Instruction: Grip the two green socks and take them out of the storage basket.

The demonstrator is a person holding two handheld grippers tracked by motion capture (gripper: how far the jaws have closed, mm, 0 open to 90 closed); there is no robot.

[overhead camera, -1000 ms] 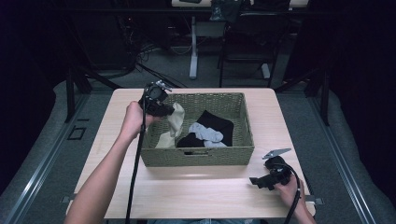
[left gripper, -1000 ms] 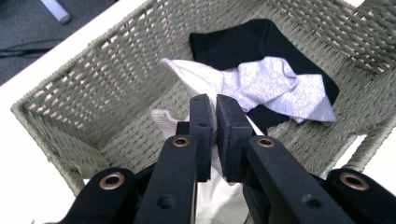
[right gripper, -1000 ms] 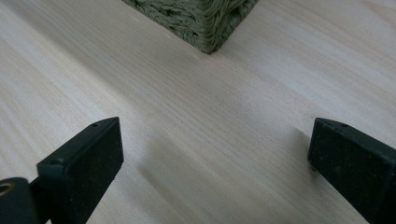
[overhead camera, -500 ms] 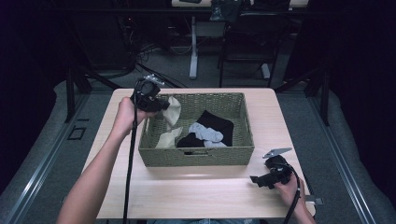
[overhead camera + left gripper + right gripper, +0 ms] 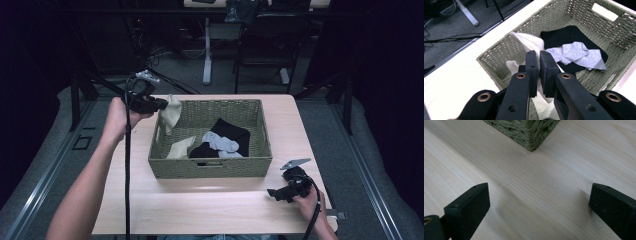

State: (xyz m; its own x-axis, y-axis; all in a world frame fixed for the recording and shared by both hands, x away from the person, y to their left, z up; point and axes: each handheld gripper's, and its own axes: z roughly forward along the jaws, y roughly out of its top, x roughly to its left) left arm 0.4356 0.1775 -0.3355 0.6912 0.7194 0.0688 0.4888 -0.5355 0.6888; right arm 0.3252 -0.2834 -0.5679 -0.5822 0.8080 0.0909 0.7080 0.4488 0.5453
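A green woven basket (image 5: 210,167) stands in the middle of the tabletop (image 5: 200,210), a little nearer to the far edge. The left gripper (image 5: 161,104) is held above the far left corner of the basket, and its jaws are pressed together on a cream sock (image 5: 171,114). The sock hangs down from the jaws over the left wall of the basket. In the left gripper view the jaws cover the pinched part of the sock (image 5: 527,43), so I cannot see how much cloth is between them.

Inside the basket lie a second cream sock (image 5: 181,148) near the left wall, a black cloth (image 5: 231,134) and a grey sock (image 5: 222,143) on top of the black one. It is hard to tell whether the black cloth is one piece or two.

The right gripper (image 5: 274,192) rests near the front right corner of the tabletop, held by the right hand (image 5: 311,205). Its jaws are spread wide with nothing between them, only bare wood. In the right gripper view only a corner of the basket (image 5: 529,132) is visible at the top; the rest is cut off.
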